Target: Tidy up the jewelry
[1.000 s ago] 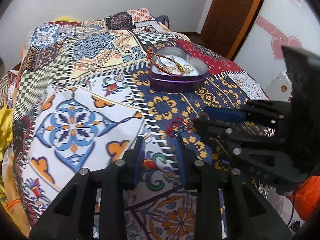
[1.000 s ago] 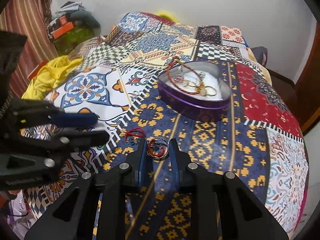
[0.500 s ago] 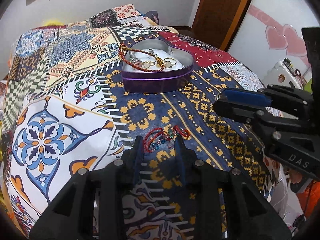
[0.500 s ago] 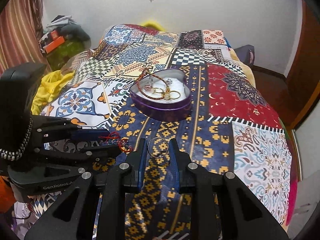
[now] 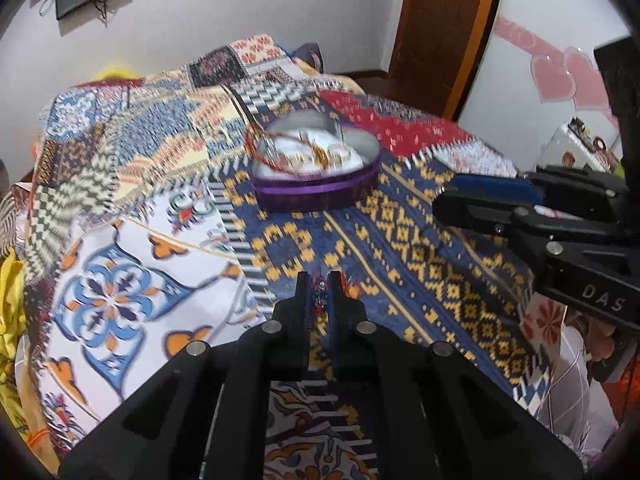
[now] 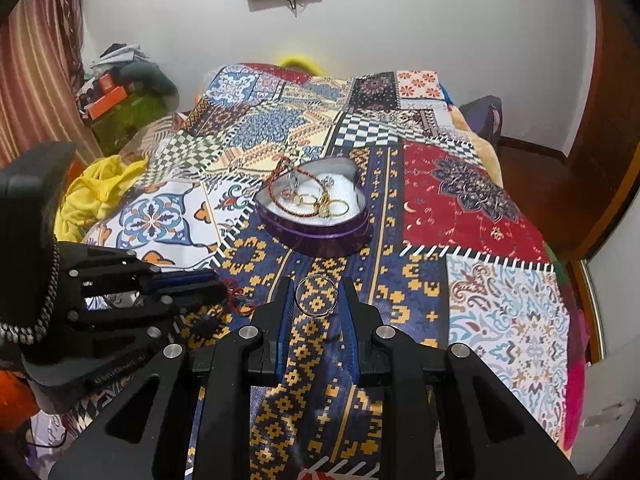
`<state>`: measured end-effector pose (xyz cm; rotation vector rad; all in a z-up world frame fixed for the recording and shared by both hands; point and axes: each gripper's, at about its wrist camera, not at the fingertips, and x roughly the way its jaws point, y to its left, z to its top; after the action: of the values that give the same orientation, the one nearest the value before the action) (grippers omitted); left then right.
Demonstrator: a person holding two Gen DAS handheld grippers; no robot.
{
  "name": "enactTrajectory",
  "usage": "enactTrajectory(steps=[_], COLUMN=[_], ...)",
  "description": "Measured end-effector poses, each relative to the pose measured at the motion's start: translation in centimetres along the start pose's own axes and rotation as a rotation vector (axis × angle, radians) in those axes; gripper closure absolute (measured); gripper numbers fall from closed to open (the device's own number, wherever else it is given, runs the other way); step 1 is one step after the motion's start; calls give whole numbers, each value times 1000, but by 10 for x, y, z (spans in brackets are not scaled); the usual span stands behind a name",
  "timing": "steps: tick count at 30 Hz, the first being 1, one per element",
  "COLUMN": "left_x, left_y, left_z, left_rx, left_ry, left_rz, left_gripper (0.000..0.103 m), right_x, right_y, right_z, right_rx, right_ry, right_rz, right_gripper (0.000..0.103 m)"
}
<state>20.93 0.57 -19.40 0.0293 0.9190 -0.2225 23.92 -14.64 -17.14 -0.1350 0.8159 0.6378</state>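
Right wrist view showed the right gripper [image 6: 316, 292] with a thin metal bangle [image 6: 316, 295] clamped between its fingers, held upright above the bedspread [image 6: 440, 280]. The heart-shaped tin [image 6: 320, 236] lay straight ahead, just beyond the bangle. The left gripper [image 5: 319, 280], fingers pinched on a red beaded bracelet [image 5: 319, 300], sat nearer the bed's edge than the tin.

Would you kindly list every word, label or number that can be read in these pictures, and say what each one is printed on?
"DAS": raised letters on the body of the right gripper, seen from the left wrist view.
Embossed lettering on the body of the left gripper, in the right wrist view: too dark and blurred to read.
Orange boxes on the pile by the curtain: print too small to read.
Nothing else carries text.
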Motion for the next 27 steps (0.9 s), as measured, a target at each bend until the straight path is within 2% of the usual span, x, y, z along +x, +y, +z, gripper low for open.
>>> enactTrajectory(steps=[14, 21, 27], left_x=[-45, -50, -42], left_y=[9, 11, 15], left_z=[43, 64, 78], left_rx=[-25, -27, -40], left_ry=[-161, -213, -224], left_rz=[-7, -21, -33], left_gripper=[97, 97, 97], right_x=[-7, -6, 0], right_y=[-11, -12, -14], right_z=[23, 37, 45], right_rx=[49, 51, 61], right_ry=[-81, -113, -130], right_rz=[9, 20, 30], right_gripper=[83, 83, 83])
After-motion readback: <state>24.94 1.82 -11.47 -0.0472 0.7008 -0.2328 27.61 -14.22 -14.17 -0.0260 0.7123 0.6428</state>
